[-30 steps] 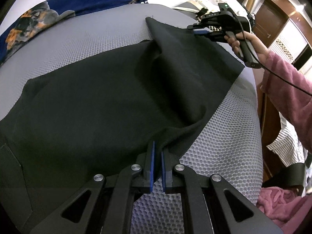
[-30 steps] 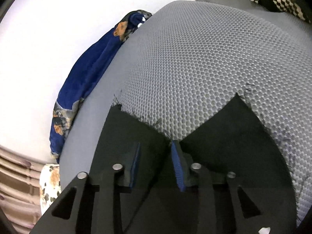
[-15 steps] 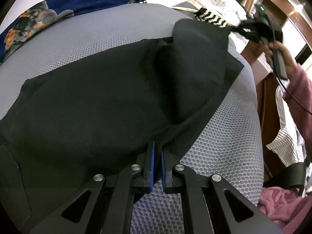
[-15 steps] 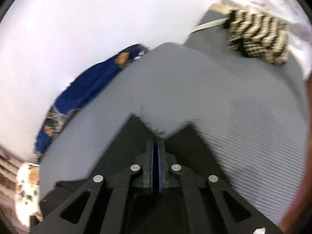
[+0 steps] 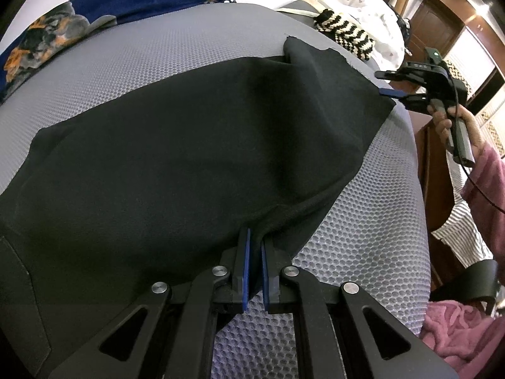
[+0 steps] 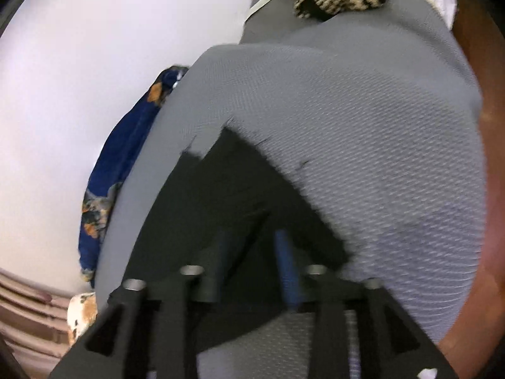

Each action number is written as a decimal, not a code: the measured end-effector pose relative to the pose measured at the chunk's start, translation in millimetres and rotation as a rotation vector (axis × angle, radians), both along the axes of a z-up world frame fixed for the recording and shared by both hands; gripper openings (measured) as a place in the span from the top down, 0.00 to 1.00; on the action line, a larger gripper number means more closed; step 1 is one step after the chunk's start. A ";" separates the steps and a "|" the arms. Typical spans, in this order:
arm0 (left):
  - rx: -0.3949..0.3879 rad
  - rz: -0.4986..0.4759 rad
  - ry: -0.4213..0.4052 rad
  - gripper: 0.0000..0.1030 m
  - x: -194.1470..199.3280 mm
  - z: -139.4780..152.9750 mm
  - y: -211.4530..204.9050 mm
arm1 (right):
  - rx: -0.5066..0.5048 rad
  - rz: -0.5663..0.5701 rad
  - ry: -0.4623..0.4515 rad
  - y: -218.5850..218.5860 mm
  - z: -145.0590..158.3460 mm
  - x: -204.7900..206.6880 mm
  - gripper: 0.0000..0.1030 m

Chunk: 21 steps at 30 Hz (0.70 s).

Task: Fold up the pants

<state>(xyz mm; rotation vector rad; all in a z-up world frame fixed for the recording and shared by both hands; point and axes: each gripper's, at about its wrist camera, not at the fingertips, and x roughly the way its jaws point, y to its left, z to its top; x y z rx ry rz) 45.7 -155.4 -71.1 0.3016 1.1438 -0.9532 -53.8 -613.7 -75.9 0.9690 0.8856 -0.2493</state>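
Your black pants (image 5: 176, 145) lie spread across the grey mesh mattress (image 5: 176, 47), covering most of its middle and running off toward the left edge in the left wrist view. One raw-edged leg end reaches toward the far right corner of the mattress, where the cloth bunches into a raised ridge.

Your left gripper (image 5: 255, 246) has its jaws nearly together, pinching a fold of the pants near the mattress's near edge; the cloth rises into the slot between the blue pads.

Your right gripper (image 5: 386, 83) hangs just past the right edge of the mattress, beside the leg end, held in your right hand (image 5: 454, 123) with a pink sleeve (image 5: 486, 183) behind it. Its jaws are opening. In the blurred right wrist view the gripper (image 6: 252, 252) shows a clear gap between its fingers, with the pants (image 6: 227, 189) lying below them on the mattress (image 6: 363, 126) and nothing pressed between the pads.

A blue patterned cloth (image 5: 94, 9) lies along the far edge of the mattress, and a black-and-cream zigzag knit (image 5: 347, 31) sits at the far right corner.
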 end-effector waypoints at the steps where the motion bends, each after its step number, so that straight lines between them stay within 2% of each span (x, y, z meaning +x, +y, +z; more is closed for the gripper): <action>1: 0.000 0.002 0.002 0.93 0.0 0.0 -0.1 | 0.002 0.014 0.008 4.3 -3.3 5.8 0.60; 4: -0.001 0.006 0.003 0.93 0.0 -0.2 -0.3 | -0.012 0.018 -0.013 11.1 -8.0 17.3 0.62; 6: 0.000 0.005 0.002 0.93 -0.1 -0.2 -0.3 | 0.010 0.003 -0.029 6.2 -12.3 24.6 0.69; 8: -0.001 0.006 0.004 0.92 0.1 -1.2 -0.6 | 0.038 -0.007 -0.035 1.4 -18.9 31.3 0.91; 11: -0.003 0.008 0.008 0.92 0.7 -1.8 -0.1 | 0.040 -0.009 -0.042 -1.1 -18.7 33.9 0.96; 16: -0.003 0.006 0.001 0.90 -0.1 -2.5 0.7 | -0.133 -0.028 -0.067 10.2 23.4 10.1 0.98; 18: -0.003 0.004 0.002 0.90 0.4 -2.5 0.6 | -0.185 -0.048 -0.047 13.3 30.9 -5.1 0.98; 21: -0.007 0.000 0.008 0.90 1.3 -2.4 1.0 | -0.229 -0.062 0.022 16.4 21.6 -23.3 0.98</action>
